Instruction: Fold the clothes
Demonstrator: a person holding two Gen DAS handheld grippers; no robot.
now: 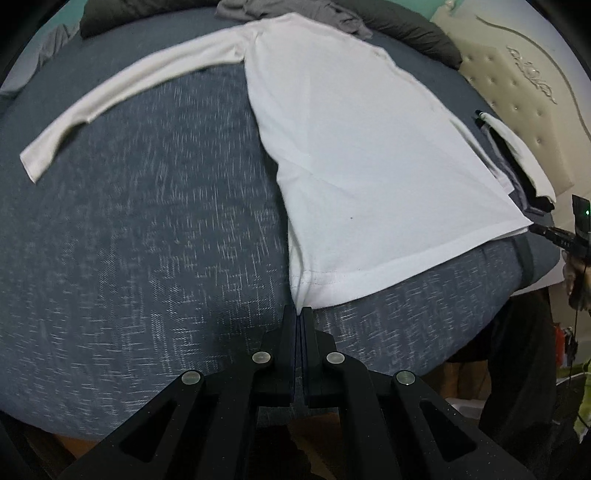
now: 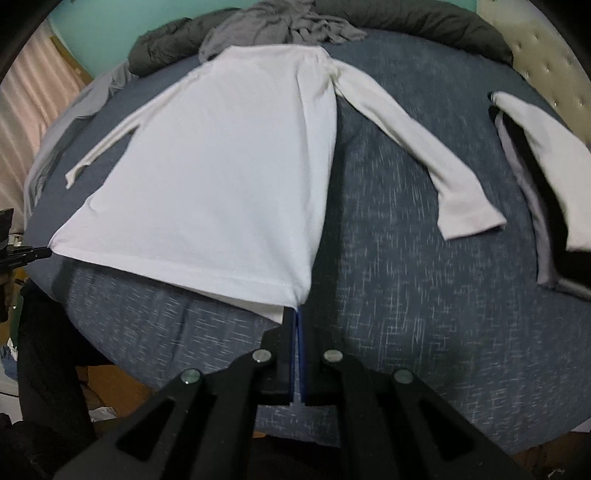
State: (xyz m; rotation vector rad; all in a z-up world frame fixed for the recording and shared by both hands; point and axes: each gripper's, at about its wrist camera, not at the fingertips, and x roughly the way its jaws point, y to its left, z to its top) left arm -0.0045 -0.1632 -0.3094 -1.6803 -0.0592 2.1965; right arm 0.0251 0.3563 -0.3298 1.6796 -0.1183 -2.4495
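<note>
A white long-sleeved shirt [image 1: 362, 147] lies flat on the blue-grey bed [image 1: 147, 240], hem toward me. My left gripper [image 1: 299, 314] is shut on the hem's left corner. In the right wrist view the same shirt [image 2: 221, 177] spreads ahead, and my right gripper [image 2: 297, 314] is shut on the hem's right corner. Each gripper shows in the other's view at the far hem corner: the right gripper [image 1: 535, 229] and the left gripper [image 2: 46, 253]. One sleeve [image 1: 129, 96] stretches out to the left, the other sleeve [image 2: 424, 155] angles out to the right.
A stack of folded clothes [image 2: 535, 177] in white, black and grey sits on the bed's right side, by the padded headboard [image 1: 517, 85]. Crumpled grey garments [image 2: 280, 29] and a dark duvet [image 2: 424, 22] lie beyond the shirt's collar. The bed edge runs just below both grippers.
</note>
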